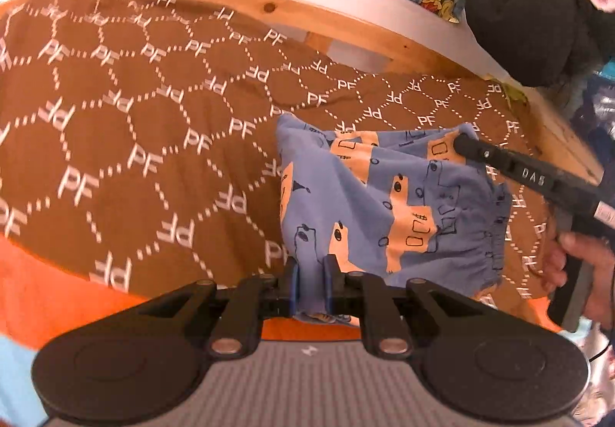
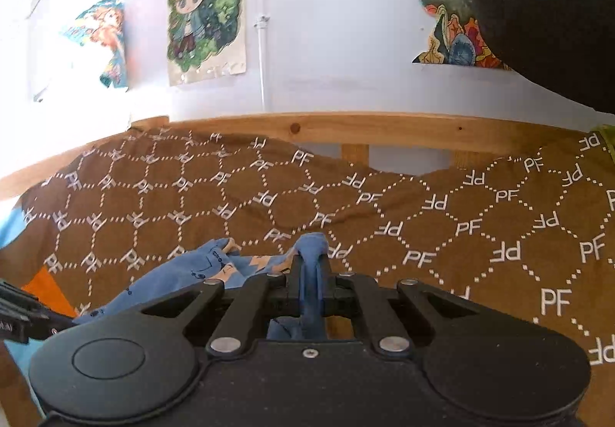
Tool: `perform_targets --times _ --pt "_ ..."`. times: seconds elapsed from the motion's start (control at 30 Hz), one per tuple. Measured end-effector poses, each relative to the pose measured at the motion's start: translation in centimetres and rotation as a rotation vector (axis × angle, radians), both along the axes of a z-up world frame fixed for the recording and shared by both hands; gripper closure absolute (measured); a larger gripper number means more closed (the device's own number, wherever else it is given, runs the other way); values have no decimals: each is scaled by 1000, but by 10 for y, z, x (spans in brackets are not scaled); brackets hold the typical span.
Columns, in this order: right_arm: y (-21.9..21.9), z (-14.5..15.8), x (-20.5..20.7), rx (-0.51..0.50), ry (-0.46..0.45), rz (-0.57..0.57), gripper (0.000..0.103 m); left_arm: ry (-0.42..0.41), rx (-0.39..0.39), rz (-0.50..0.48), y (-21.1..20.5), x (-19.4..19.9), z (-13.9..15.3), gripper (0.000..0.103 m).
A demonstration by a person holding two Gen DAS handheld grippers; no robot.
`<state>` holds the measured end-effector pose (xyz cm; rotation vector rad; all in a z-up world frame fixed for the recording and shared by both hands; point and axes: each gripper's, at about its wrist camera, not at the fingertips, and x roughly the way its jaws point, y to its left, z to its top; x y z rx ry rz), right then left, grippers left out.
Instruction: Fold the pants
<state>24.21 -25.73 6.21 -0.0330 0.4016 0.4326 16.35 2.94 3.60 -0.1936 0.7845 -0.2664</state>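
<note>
My left gripper pinches a bunched edge of the blue pants, and my right gripper is clamped on another fold. The pants hang between them over the brown bedspread, toward its right edge. My worry: the thin pinch slipping, dropping one corner and skewing the fold.

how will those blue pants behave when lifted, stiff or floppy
Probably floppy: the blue pants sag in loose folds between the left gripper and the right gripper. Likely light, since two small pinches hold them. The gathered waistband may bunch.
</note>
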Motion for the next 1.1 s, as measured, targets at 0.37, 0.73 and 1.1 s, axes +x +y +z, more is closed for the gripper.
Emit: perform_targets --times 0.37,0.73,1.1 --pt "4 2 62 -38 32 -48 98 -47 -41 16 -1 47 -13 89" --pt "7 -52 106 -200 148 -101 84 84 -80 71 7 67 -60 88" --pt "2 -28 68 -213 36 -86 60 92 -54 77 10 67 -61 78"
